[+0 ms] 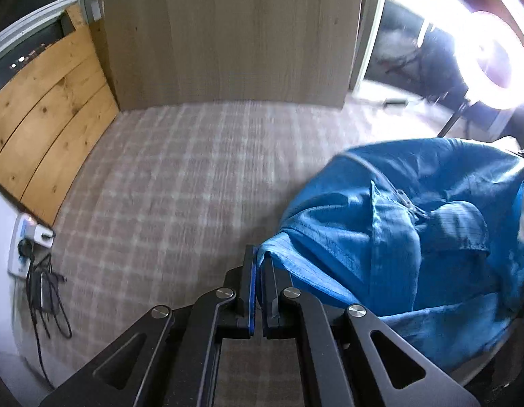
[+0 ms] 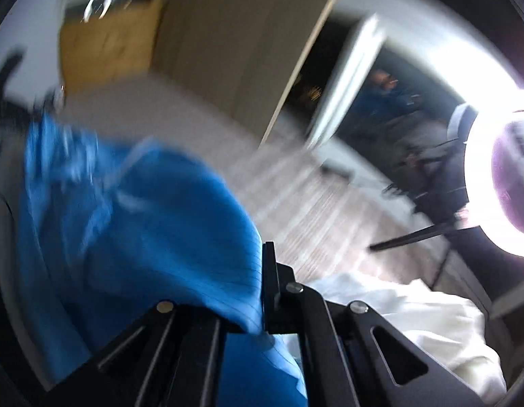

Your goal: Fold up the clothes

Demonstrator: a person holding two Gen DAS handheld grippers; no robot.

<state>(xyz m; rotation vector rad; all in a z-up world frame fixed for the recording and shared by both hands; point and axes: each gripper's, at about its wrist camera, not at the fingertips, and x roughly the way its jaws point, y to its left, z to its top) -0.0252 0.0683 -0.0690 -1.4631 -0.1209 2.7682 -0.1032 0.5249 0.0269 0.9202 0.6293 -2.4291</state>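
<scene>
Blue garment [image 1: 414, 224] hangs bunched above the plaid bed cover [image 1: 180, 176], unfolded. Left gripper [image 1: 258, 264] and right gripper [image 2: 262, 271] each pinch an edge. Folding remains; white cloth [image 2: 414, 322] lies beside.

The right gripper [image 2: 263, 271] is seen at six o'clock, its jaws closed on a fold of the blue garment [image 2: 153, 224]. Only the right finger is visible; the left one is covered by the cloth, which is draped over the gripper's left linkage and spreads toward nine o'clock. White fabric [image 2: 431, 325] is heaped at four o'clock, just beside the gripper. A plaid surface [image 2: 295, 203] is spread behind both. A wooden panel [image 2: 234, 44] is stood at twelve o'clock, and a ring light [image 2: 479, 183] is lit at three o'clock. The whole view is blurred.
</scene>
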